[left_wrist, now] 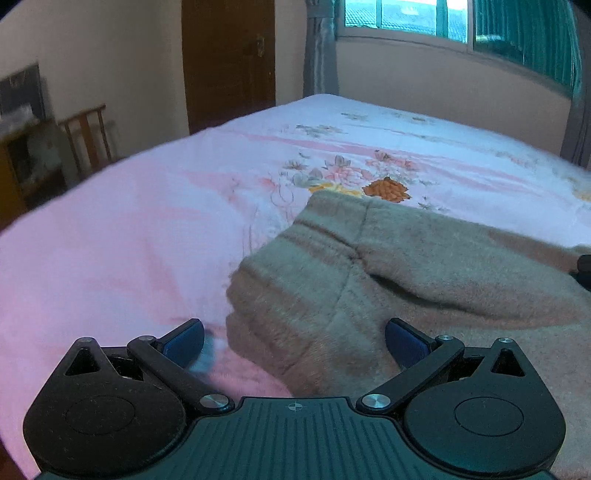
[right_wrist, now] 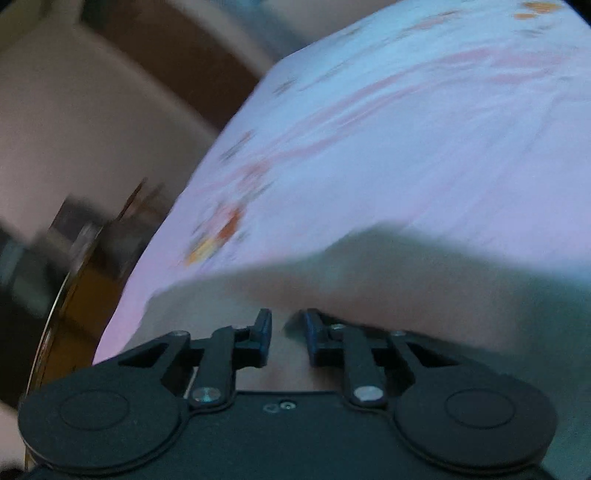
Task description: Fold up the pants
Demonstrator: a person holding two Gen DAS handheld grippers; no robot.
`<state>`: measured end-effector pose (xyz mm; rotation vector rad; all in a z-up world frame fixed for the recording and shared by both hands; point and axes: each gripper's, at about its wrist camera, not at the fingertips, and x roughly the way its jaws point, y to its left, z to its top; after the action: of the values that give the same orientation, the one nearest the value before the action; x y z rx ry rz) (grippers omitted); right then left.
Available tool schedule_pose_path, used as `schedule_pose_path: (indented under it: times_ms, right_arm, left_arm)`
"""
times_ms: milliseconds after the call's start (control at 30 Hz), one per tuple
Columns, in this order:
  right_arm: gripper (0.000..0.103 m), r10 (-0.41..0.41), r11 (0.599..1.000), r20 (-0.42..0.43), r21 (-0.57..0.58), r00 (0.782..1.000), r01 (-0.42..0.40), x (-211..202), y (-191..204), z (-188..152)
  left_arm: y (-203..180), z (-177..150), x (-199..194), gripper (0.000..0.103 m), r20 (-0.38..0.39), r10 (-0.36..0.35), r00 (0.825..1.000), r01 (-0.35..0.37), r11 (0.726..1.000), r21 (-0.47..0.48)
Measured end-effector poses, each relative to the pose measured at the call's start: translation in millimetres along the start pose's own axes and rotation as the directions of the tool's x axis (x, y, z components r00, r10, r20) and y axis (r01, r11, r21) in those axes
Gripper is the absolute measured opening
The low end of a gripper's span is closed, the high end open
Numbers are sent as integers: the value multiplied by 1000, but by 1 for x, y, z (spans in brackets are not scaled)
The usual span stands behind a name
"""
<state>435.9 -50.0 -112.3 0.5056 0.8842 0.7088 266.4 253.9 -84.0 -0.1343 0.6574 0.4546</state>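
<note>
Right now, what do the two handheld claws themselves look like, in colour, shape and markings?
Both look alike. The left claw has a black ribbed body with a small crosshair mark at its centre, two round black discs at the sides, black link arms with silver pivot screws, and blue pads. The right claw has the same discs, links, silver screws and dark blue pads. No cables or sleeves show.

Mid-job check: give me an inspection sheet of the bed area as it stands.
Surface: bed with pink floral sheet.
Job's things: grey-brown pants lying rumpled on the bed, waistband toward the left gripper.
Clutter: nothing seen on the bed.
Grippers: left gripper open, over the waistband edge, holding nothing; right gripper narrowed, view blurred, cloth in front of it, grip not clear.
Cables: nothing seen.
Surroundings: brown door, window, wooden chair.
</note>
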Motion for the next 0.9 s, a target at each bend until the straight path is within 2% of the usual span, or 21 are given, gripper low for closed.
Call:
schedule_pose_path:
  times_ms: [67, 133, 167, 200, 300, 367, 433, 500, 567, 600, 633, 667, 733, 800, 833, 900]
  right_arm:
    - [0, 3, 998, 27, 56, 1000, -4, -7, -18, 12]
    - [0, -65, 997, 71, 53, 995, 61, -21, -28, 13]
    - [3, -94, 994, 90, 70, 992, 88, -27, -34, 16]
    - [12, -118, 990, 102, 91, 988, 109, -36, -37, 15]
    - [17, -47, 997, 141, 64, 989, 38, -71, -29, 2]
    - [18, -5, 999, 138, 42, 990, -1, -89, -26, -16]
    - [16, -28, 997, 109, 71, 994, 21, -88, -31, -26]
    - [0, -102, 986, 102, 145, 990, 86, -97, -58, -32]
    - [0, -166, 958, 151, 260, 975, 123, -126, -88, -36]
    - [1, -225, 939, 197, 306, 954, 159, -150, -97, -40]
    - [10, -248, 926, 233, 341, 940, 160, -173, -104, -44]
    - [19, -237, 924, 257, 356, 937, 137, -191, -109, -46]
    - [20, -212, 941, 302, 320, 929, 110, -235, -107, -58]
    - [23, -179, 956, 310, 281, 934, 90, -261, -103, -75]
    - [25, -145, 963, 301, 262, 942, 65, -270, -100, -85]
    - [32, -129, 967, 290, 249, 948, 55, -277, -93, -108]
  left_arm:
    - [3, -2, 2, 103, 3, -19, 1000, 19, 1000, -11]
    - [4, -4, 4, 103, 6, -26, 1000, 26, 1000, -15]
    - [4, -4, 5, 103, 7, -28, 1000, 29, 999, -18]
    - [4, -4, 6, 103, 8, -30, 1000, 31, 999, -21]
    - [5, -5, 6, 103, 12, -35, 999, 35, 999, -28]
    - [5, -5, 6, 103, 11, -37, 999, 37, 999, -31]
    - [6, -5, 5, 103, 9, -40, 999, 40, 999, -32]
    - [8, -6, 4, 103, 5, -47, 999, 47, 998, -35]
    - [10, -5, 5, 103, -1, -56, 998, 56, 998, -43]
    - [11, -4, 5, 103, -6, -60, 998, 60, 997, -47]
    - [11, -2, 3, 103, -11, -62, 998, 62, 997, -47]
    - [12, -2, 1, 103, -16, -61, 998, 60, 997, -47]
    - [8, -1, -11, 103, 0, -32, 999, 32, 998, -44]
    - [-1, -3, -27, 103, 40, -13, 999, 14, 1000, -24]
    - [-9, -5, -35, 103, 62, -21, 998, 21, 1000, -4]
    - [-26, -10, -50, 103, 87, -53, 995, 51, 998, 30]
